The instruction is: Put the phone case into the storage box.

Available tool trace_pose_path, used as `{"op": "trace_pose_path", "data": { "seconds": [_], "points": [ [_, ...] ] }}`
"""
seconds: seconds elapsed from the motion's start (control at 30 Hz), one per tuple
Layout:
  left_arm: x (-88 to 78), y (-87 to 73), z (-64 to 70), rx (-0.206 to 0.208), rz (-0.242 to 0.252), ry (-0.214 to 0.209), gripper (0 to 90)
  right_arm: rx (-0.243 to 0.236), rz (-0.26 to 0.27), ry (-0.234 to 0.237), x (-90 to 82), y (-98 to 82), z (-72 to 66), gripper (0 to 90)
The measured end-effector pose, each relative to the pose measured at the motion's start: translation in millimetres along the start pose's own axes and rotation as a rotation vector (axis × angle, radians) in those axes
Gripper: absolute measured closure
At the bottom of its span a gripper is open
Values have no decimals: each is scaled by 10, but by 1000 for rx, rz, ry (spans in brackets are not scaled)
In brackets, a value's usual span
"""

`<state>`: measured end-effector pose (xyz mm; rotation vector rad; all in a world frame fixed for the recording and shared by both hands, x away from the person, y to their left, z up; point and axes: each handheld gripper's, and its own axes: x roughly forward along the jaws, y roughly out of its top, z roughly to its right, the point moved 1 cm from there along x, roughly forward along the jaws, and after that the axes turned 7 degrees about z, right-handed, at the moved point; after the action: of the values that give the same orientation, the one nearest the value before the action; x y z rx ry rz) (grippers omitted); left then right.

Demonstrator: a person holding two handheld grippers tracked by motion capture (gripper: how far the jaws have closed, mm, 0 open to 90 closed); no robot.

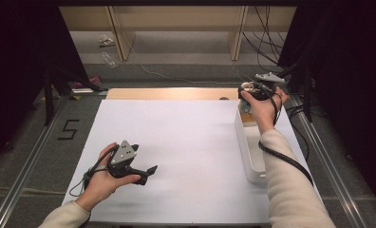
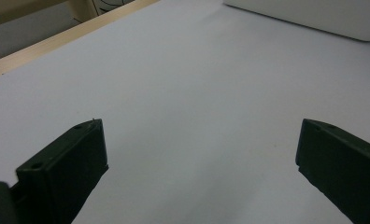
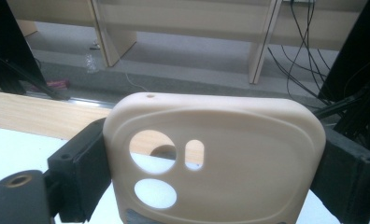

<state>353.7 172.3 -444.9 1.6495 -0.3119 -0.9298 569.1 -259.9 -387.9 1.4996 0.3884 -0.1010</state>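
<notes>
Right gripper [image 3: 211,172] clamped on cream soft-plastic phone case with round camera cutouts [image 3: 216,158], held above far end of white rectangular bin [image 1: 250,156] at table's right, left gripper [image 2: 199,172] jaws apart over white sheet [image 1: 176,142]; "5" [image 1: 69,129] taped on floor.

High view looks down, forward over my table [image 1: 176,142]. My claw cameras sit close; left shares white bin [image 2: 314,16] at two o'clock.
</notes>
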Motion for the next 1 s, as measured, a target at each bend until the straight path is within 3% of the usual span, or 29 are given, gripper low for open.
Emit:
{"op": "trace_pose_path", "data": {
  "seconds": [1.0],
  "points": [
    [0, 0, -1, 1, 0, 0, 16, 5, -30, 12, 43, -130, 11, 114]
  ]
}}
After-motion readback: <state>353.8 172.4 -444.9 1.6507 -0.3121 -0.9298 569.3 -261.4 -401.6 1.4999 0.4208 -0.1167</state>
